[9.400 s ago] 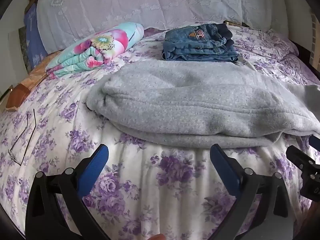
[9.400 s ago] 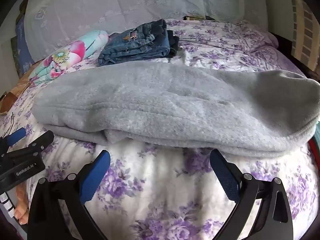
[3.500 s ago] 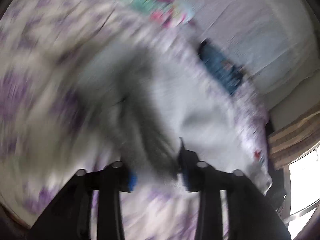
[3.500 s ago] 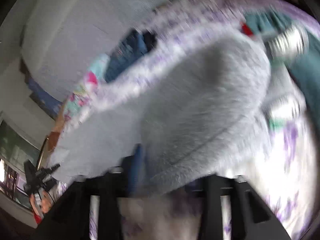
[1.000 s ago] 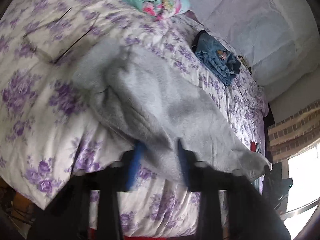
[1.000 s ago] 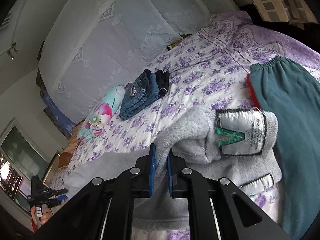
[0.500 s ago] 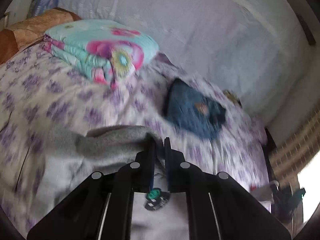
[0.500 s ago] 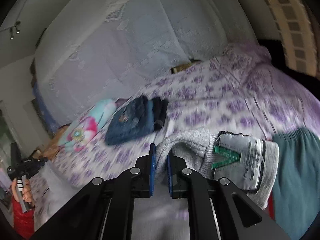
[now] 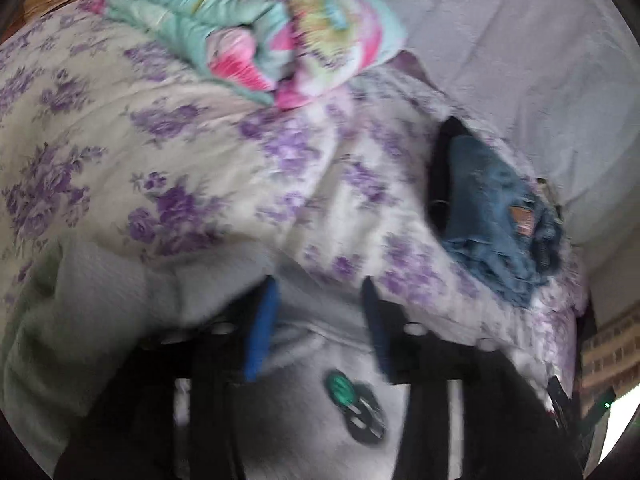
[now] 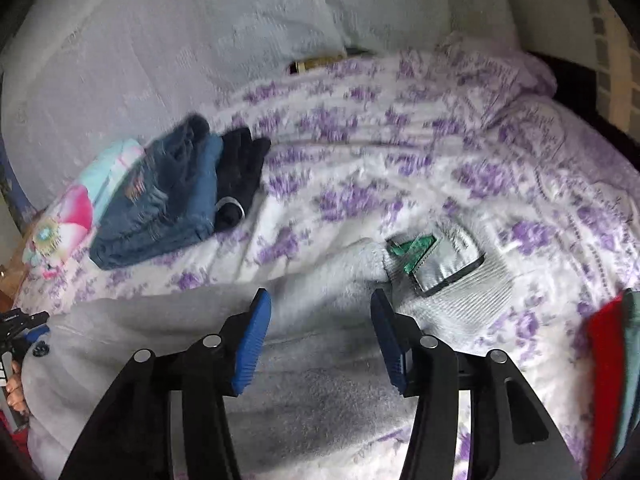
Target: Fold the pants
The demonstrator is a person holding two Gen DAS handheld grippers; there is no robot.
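Observation:
The grey fleece pants [image 10: 312, 380] lie folded over on the purple-flowered bedsheet [image 10: 460, 128], the waistband label [image 10: 440, 260] facing up at the right. My right gripper [image 10: 320, 306] hovers just over the folded edge, its jaws opening, the blue pads clear of the cloth. In the left wrist view, which is blurred, my left gripper [image 9: 318, 300] is also opening over the pants [image 9: 100, 320], with grey cloth and a round green-and-black badge [image 9: 352, 404] below it. The left gripper [image 10: 20, 326] also shows at the far left of the right wrist view.
Folded blue jeans [image 10: 160, 204] with a black garment [image 10: 240, 168] lie beyond the pants, next to a rolled floral quilt [image 9: 260, 28]. A white lace cover [image 10: 200, 40] backs the bed. A red and teal garment [image 10: 612, 380] lies at the right edge.
Both grippers were shut on the pants' edge and carried it across the bed. Now both have opened and the cloth lies released on the bed.

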